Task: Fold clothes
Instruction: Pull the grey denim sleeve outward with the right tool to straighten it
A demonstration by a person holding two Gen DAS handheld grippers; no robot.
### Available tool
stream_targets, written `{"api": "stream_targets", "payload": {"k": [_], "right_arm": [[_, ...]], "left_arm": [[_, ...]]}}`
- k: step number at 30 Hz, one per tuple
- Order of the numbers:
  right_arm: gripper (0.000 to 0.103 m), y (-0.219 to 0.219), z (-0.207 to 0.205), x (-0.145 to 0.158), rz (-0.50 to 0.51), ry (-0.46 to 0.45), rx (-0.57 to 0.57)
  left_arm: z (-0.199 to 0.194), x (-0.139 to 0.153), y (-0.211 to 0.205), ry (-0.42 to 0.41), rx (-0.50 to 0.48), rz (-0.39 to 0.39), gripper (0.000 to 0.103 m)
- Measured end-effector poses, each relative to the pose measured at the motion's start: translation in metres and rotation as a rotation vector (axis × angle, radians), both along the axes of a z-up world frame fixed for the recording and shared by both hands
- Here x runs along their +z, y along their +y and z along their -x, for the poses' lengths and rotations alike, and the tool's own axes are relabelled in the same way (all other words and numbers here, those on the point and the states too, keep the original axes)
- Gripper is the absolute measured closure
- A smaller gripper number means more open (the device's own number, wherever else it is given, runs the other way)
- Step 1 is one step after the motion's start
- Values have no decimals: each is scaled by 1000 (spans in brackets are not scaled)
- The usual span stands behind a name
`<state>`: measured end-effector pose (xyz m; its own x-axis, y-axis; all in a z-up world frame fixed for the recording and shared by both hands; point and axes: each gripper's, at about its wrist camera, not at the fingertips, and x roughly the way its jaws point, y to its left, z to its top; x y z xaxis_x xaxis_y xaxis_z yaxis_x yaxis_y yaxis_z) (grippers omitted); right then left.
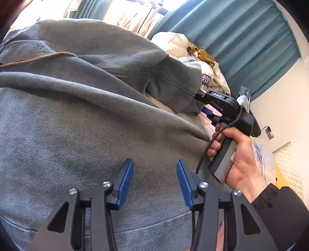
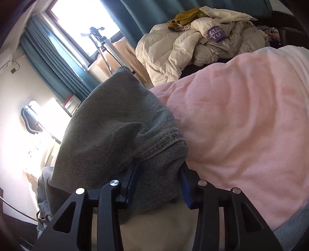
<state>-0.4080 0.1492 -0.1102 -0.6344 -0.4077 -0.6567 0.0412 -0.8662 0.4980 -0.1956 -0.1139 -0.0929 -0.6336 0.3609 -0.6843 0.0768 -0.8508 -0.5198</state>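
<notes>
Grey-blue jeans (image 1: pixel 77 108) fill the left wrist view, spread and bunched over a pink blanket. My left gripper (image 1: pixel 154 183) is open, its blue pads just above the denim, holding nothing. In the same view my right gripper (image 1: pixel 202 104) sits at the far right hem of a jeans leg, its jaws around the cloth edge. In the right wrist view the jeans hem (image 2: pixel 154 154) lies between the blue pads of my right gripper (image 2: pixel 160 185), which stand wide apart with the thick folded denim filling the gap. The pink blanket (image 2: pixel 241 119) lies to the right.
A pile of cream jackets (image 2: pixel 183 48) with a mustard cloth (image 2: pixel 185 17) and a purple label lies beyond the blanket. Teal curtains (image 1: pixel 251 42) hang behind. A bright window (image 2: pixel 85 25) and a tripod stand are at the left. A white quilted pad (image 1: pixel 289 160) is at right.
</notes>
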Motion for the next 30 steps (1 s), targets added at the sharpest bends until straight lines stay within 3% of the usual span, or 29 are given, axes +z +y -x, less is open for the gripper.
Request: {"api": "stream_targets", "payload": {"k": [1,2,5,13,16,19,24,30], "right_arm": [[91,-3,-1,5,-11,2,-19],[93,-5,-5,13,-30,14,-29],[96,-12,-17,39,-85,54,-60],[97,22,-51,151,-103,259,-170],[96,0,-62,191,-275,370,-126],[96,-52,-78,215,-427,450,4],[96,-137,-72,199,-484,391,222],[94,-205,-54,125,-475,286,414]], "left_arm": [[-1,1,1,8,0,6,56],[-3,2,1,14,0,13,56],[-4,5,0,28,10,34,56],[-17,17,-8,59,37,24,56],[-24,24,-9,91,43,23,56],[-31,28,-15,106,60,5,56],[-33,31,-33,117,126,-20,56],[-30,26,-60,102,238,-53,56]]}}
